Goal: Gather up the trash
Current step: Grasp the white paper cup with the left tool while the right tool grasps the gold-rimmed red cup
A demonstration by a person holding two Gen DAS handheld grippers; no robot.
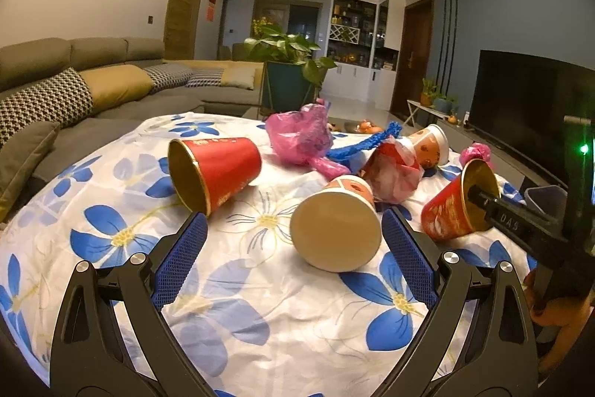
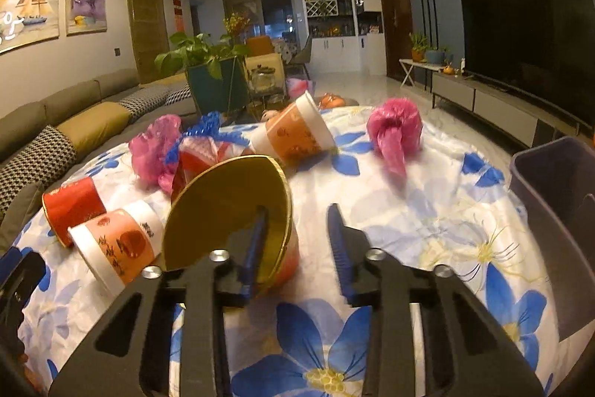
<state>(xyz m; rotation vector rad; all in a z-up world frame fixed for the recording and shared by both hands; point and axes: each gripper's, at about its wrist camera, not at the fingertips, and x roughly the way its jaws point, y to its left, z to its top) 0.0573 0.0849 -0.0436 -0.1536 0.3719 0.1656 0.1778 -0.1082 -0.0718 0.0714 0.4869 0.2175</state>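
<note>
Red cups (image 1: 219,170), pink bags (image 1: 301,133), blue-flowered white cloth (image 1: 260,304).

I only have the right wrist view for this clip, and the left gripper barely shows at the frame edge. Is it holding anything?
Observer: No. The left gripper is open, with nothing clamped in its blue-padded fingers.
Operator: What is in front of it?
Observer: A white-and-orange paper cup lies on its side between the fingertips, wide end facing the camera.
Operator: Is it touching the cup?
Observer: One finger is clear of it. The other is close, and contact is unclear.
</note>
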